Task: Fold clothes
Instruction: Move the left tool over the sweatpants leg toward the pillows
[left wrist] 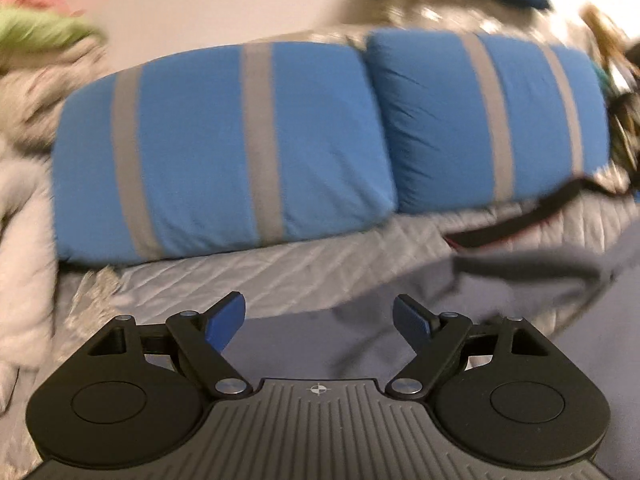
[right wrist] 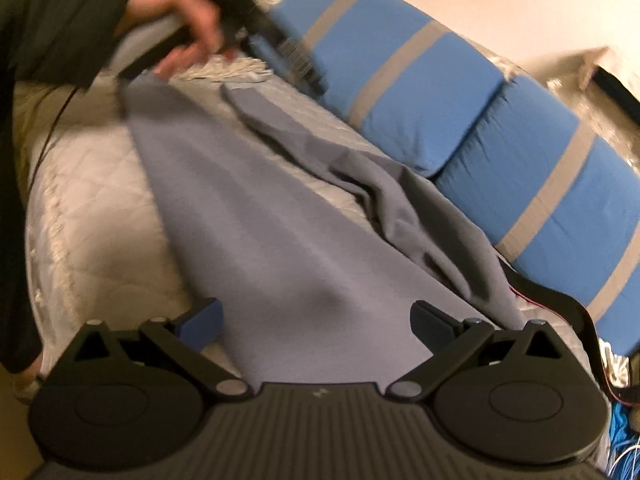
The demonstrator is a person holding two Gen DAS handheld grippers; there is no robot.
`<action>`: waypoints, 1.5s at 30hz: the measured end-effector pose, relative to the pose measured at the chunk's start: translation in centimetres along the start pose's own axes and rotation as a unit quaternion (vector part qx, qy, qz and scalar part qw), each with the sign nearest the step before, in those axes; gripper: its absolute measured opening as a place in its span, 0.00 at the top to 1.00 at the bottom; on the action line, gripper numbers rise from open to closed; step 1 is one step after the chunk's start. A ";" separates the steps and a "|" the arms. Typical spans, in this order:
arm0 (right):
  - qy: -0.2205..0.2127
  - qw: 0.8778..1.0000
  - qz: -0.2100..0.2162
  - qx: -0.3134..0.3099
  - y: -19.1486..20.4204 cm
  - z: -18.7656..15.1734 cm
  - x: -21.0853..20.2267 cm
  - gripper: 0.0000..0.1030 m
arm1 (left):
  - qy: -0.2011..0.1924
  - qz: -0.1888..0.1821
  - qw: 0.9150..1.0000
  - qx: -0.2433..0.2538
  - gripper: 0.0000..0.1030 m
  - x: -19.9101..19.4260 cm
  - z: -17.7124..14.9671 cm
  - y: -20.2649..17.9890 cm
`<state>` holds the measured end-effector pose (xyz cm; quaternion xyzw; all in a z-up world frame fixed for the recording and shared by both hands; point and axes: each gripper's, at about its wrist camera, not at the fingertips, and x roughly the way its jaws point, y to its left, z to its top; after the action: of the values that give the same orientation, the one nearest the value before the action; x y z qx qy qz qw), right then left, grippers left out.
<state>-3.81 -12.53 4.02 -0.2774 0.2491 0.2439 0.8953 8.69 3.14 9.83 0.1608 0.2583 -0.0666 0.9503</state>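
Observation:
A grey-blue garment (right wrist: 280,248) lies stretched along the quilted bed, with a long sleeve (right wrist: 280,120) and a bunched fold beside the pillows. In the left wrist view its near end (left wrist: 360,344) lies under my left gripper (left wrist: 320,320), which is open and empty just above it. My right gripper (right wrist: 316,320) is open, jaws wide over the other end of the garment, holding nothing. The person's hand with the left gripper (right wrist: 276,52) shows at the far end in the right wrist view.
Two blue pillows with grey stripes (left wrist: 224,144) (right wrist: 520,184) line the far side of the bed. A pile of light and green fabric (left wrist: 36,60) sits at the left. A black strap (left wrist: 520,220) lies by the pillows. Cables (right wrist: 616,440) hang at the right edge.

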 end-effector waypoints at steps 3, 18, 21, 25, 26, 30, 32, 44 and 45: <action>0.000 1.000 -0.015 0.017 -1.1 0.3 0.4 0.00 | 0.022 0.003 0.997 0.080 0.22 1.2 -1.6 -1.9; -0.038 0.995 -0.073 0.061 -4.1 4.9 5.7 0.00 | 0.061 0.048 0.992 0.099 0.22 2.5 -3.9 1.6; -0.035 0.992 -0.097 0.069 -4.4 5.4 6.6 0.00 | 0.070 0.059 0.993 0.070 0.22 2.5 -4.3 3.6; -0.019 0.990 -0.109 0.084 -4.9 5.4 7.5 0.00 | 0.095 0.067 0.992 -0.052 0.22 3.0 -4.7 8.7; -0.015 0.990 -0.110 0.086 -4.9 5.3 7.8 0.00 | 0.099 0.063 0.988 -0.096 0.22 3.1 -4.8 10.2; -0.003 0.990 -0.108 0.095 -5.1 5.4 8.3 0.00 | 0.105 0.049 0.953 -0.280 0.22 3.6 -6.2 16.2; -0.003 0.990 -0.095 0.105 -5.3 5.5 8.1 0.00 | 0.100 0.033 0.918 -0.382 0.22 3.9 -7.3 19.2; -0.008 0.990 -0.083 0.112 -5.1 5.5 7.5 0.00 | 0.080 -0.048 0.790 -0.606 0.23 6.5 -11.2 23.4; -0.010 0.990 -0.082 0.112 -5.1 5.5 7.5 0.00 | 0.078 -0.049 0.785 -0.613 0.23 6.6 -11.3 23.5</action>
<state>6.47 -10.64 5.54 -0.1924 0.2427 0.1426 0.9401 13.95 28.75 3.59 -0.4632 0.3258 0.0722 0.8210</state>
